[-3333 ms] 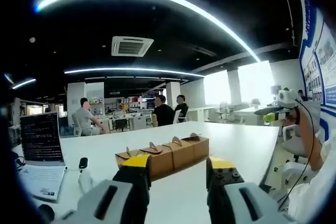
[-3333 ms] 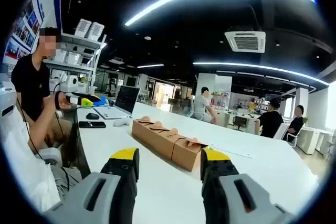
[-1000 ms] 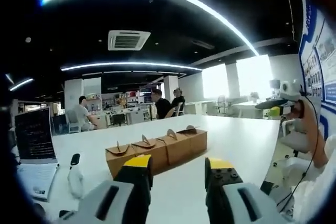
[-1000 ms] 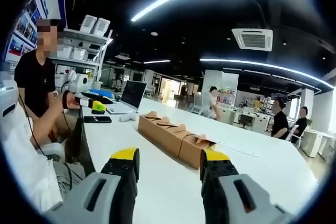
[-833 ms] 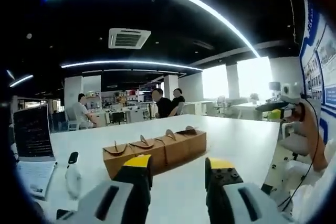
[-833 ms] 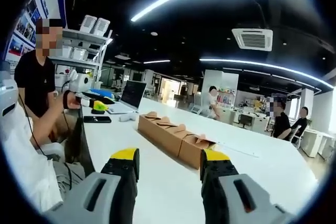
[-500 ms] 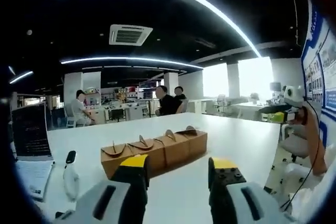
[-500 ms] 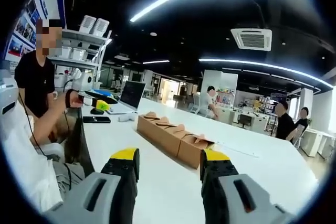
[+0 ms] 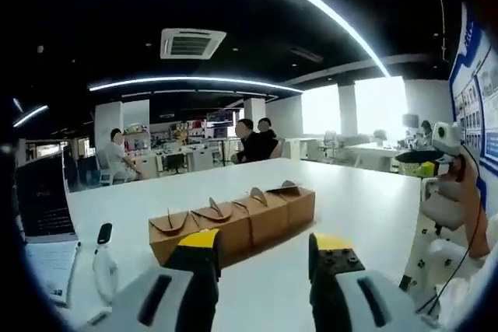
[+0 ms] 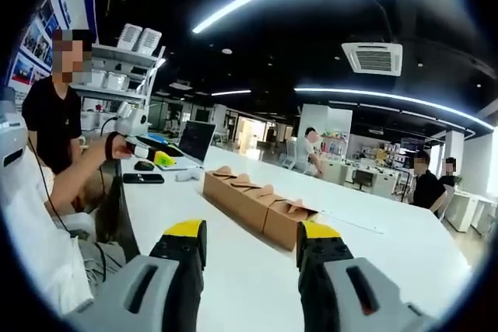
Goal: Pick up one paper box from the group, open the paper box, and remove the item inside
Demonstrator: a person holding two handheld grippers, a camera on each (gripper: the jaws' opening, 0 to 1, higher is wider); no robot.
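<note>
A row of several brown paper boxes (image 9: 233, 221) with curved top flaps stands on the white table (image 9: 358, 207) in the left gripper view. My left gripper (image 9: 263, 248) is open just short of the row, its yellow-tipped jaws apart with nothing between them. The same row of boxes (image 10: 253, 207) runs diagonally across the table in the right gripper view. There my right gripper (image 10: 253, 239) is also open and holds nothing, with the nearest box (image 10: 286, 225) just beyond its jaws.
A laptop (image 9: 43, 211) and a white handheld device (image 9: 103, 258) lie on the table's left part. A seated person (image 10: 54, 138) holds another gripper device (image 10: 132, 126) beside a phone (image 10: 142, 178) and a second laptop (image 10: 187, 148). More people sit at far desks.
The left gripper view has shifted a little, so the boxes look slightly nearer and larger. The seated person's hand-held device has moved right and up. Both grippers stay open.
</note>
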